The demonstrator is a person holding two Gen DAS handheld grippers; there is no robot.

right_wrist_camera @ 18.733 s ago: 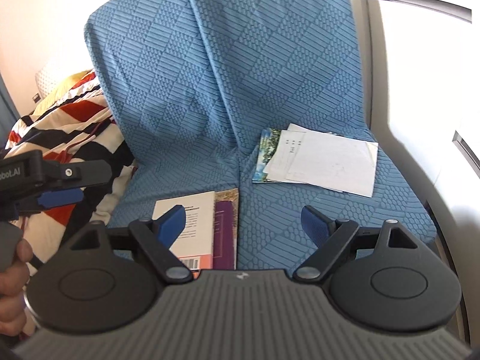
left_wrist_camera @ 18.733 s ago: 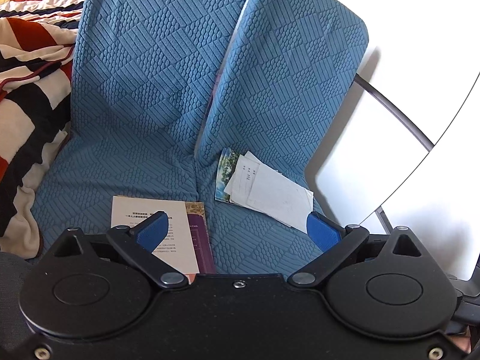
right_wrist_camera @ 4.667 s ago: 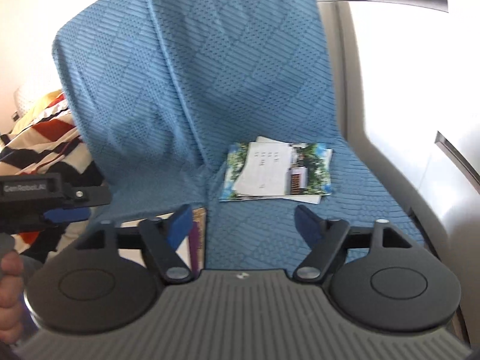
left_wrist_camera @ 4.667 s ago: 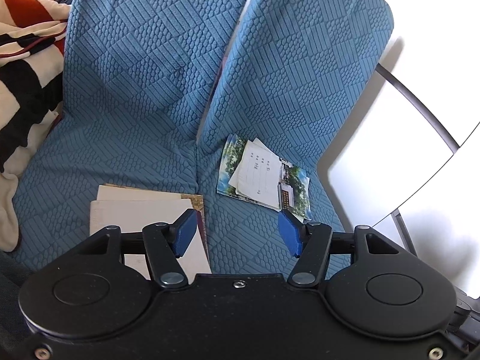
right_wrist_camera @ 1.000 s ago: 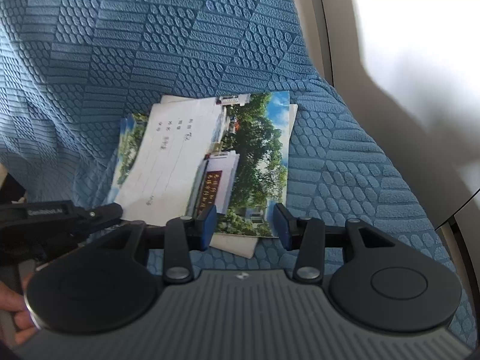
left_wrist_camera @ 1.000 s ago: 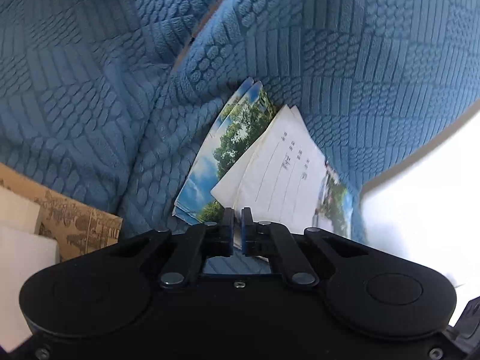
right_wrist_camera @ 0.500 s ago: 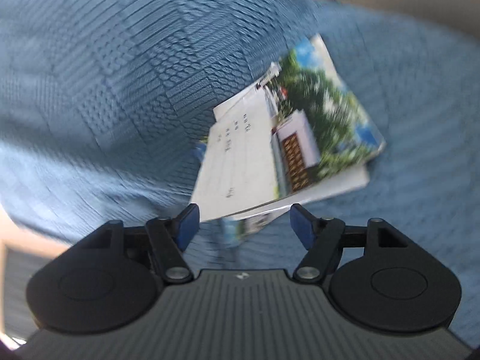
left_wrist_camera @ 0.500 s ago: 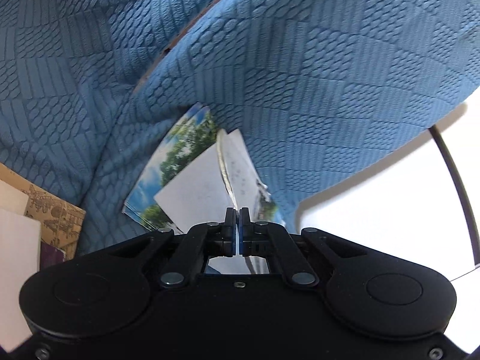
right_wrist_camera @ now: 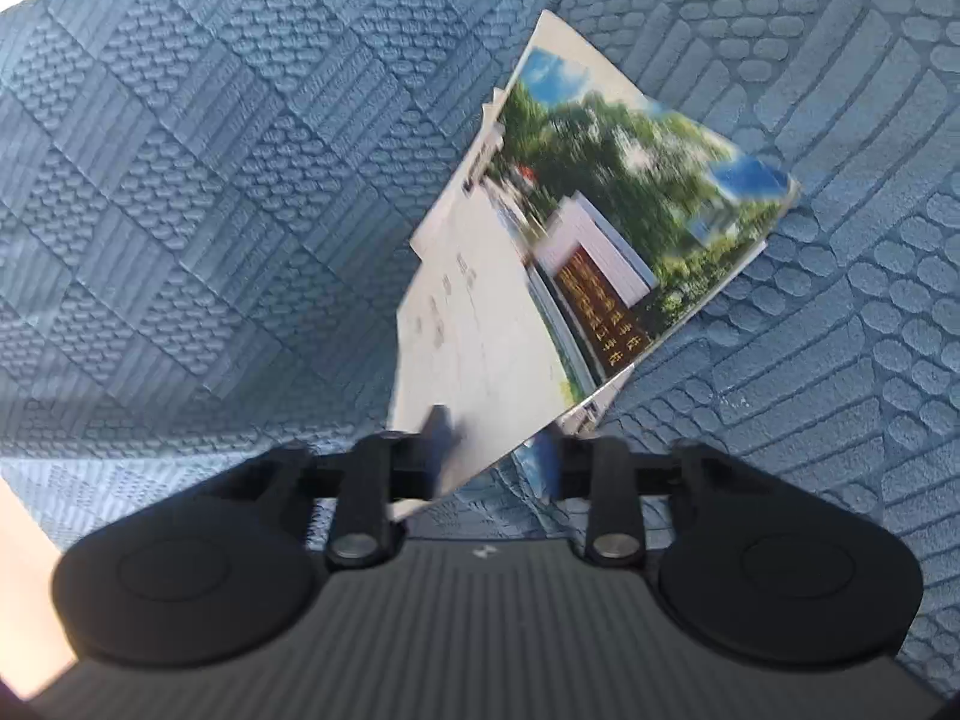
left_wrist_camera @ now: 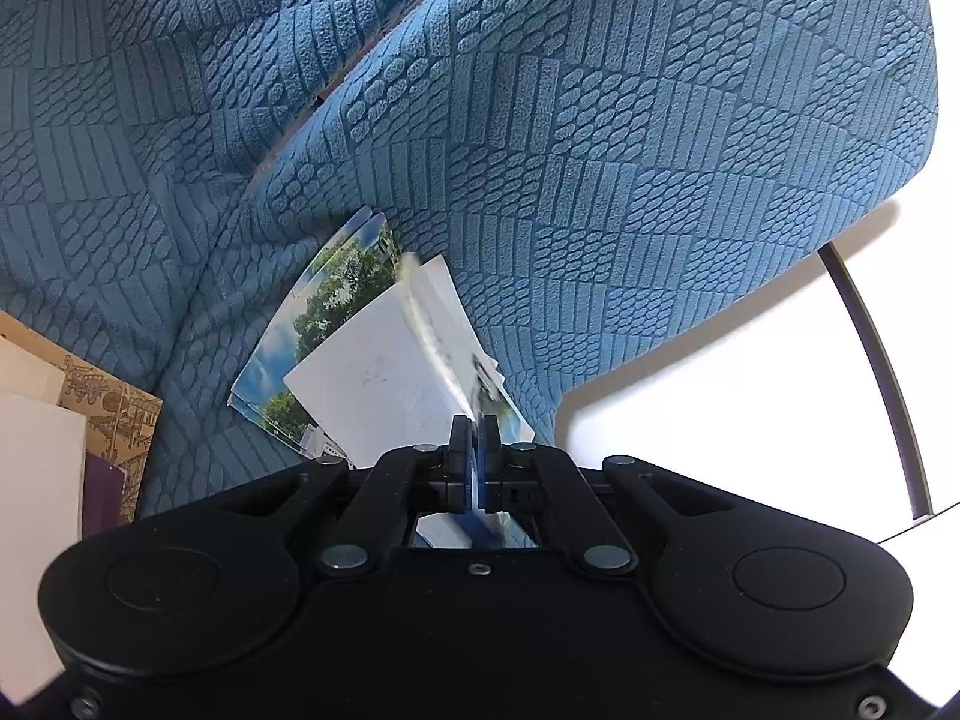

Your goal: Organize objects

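Pads of the left gripper (left_wrist_camera: 474, 450) were pressed together on the near edge of a thin card sheet (left_wrist_camera: 432, 336), which stood on edge and ran away from the tips, blurred along its upper rim. Under that lifted sheet lay the stack of cards and papers (left_wrist_camera: 360, 372) on the blue quilted seat cushion (left_wrist_camera: 198, 396), with 1 white sheet uppermost in the left wrist view and photo cards of trees and sky fanning out beneath it toward the fold of the seat.

The right gripper (right_wrist_camera: 498, 456) had its jaws closing, a gap remaining between them; the near corner of the stack (right_wrist_camera: 498, 330) sat in that gap. Its left finger overlapped the white paper's bottom corner, though whether either pad pressed on it could not be told through the blur. The top photo card (right_wrist_camera: 636, 228), showing a building sign and trees, tilted up off the cushion.

Farther left on the seat, at the edge of the left wrist view, lay 2 books (left_wrist_camera: 54, 438), a pale cover over a brown and purple one. Behind everything rose the blue backrest (left_wrist_camera: 630, 120), and a dark metal rail (left_wrist_camera: 876, 354) curved past it against white.
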